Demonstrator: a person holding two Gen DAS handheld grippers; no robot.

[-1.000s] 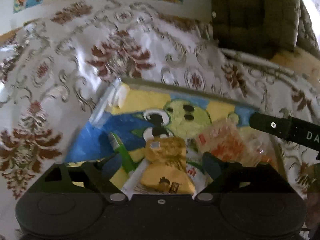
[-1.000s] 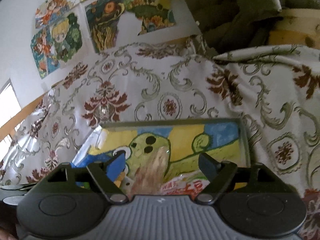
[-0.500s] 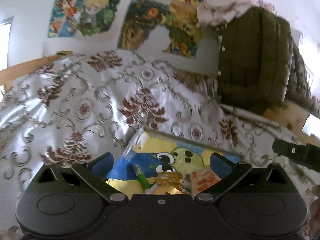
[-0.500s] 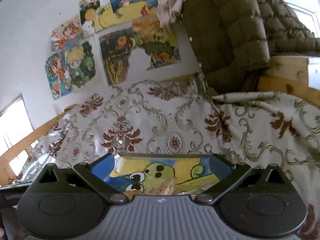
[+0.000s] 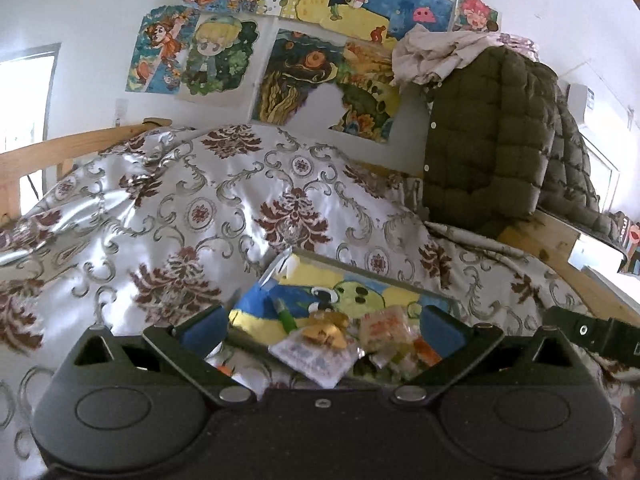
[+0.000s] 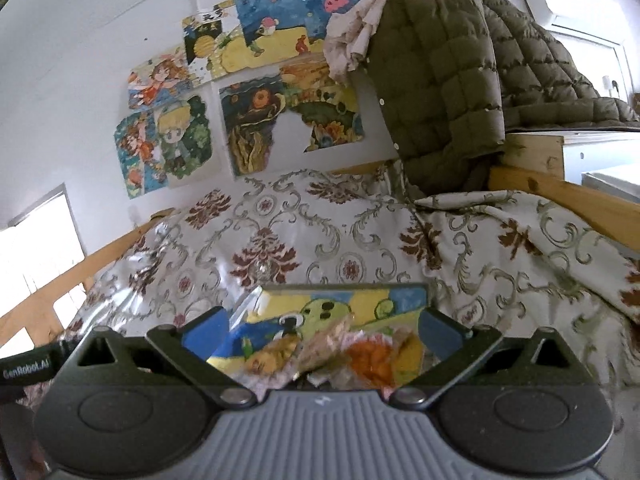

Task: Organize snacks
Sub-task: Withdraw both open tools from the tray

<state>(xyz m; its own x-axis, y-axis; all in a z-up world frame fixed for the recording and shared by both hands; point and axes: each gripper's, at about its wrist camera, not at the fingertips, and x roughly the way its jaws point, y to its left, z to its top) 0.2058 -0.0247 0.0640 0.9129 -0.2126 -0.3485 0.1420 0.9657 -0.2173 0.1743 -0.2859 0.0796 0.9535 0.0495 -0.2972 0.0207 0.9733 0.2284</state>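
White wall closes off the far side of the room, covered with bright cartoon drawings, and a window lights its left part. Below it lies a bed with a wooden frame, spread with a shiny cream bedspread patterned in dark red flowers and grey scrolls. At the bed's far right corner an olive quilted jacket hangs over the frame, with a pale crumpled cloth on top of it.

A flat painted board showing a green cartoon creature on yellow and blue lies on the bedspread towards the near edge of the bed. The snacks sit in a loose heap on the near part of this board: a yellow packet, a white sachet that hangs over the board's near edge, a clear bag with red print, and a green stick-shaped item just beside them. In the right wrist view the same heap shows an orange packet among clear wrappers.

Both tools hover above the near edge of the bed, apart from the heap. The left gripper has its jaws spread fully wide and grips nothing. The right gripper is likewise spread fully wide with nothing in its grasp; its black finger shows at the right edge of the left wrist view.
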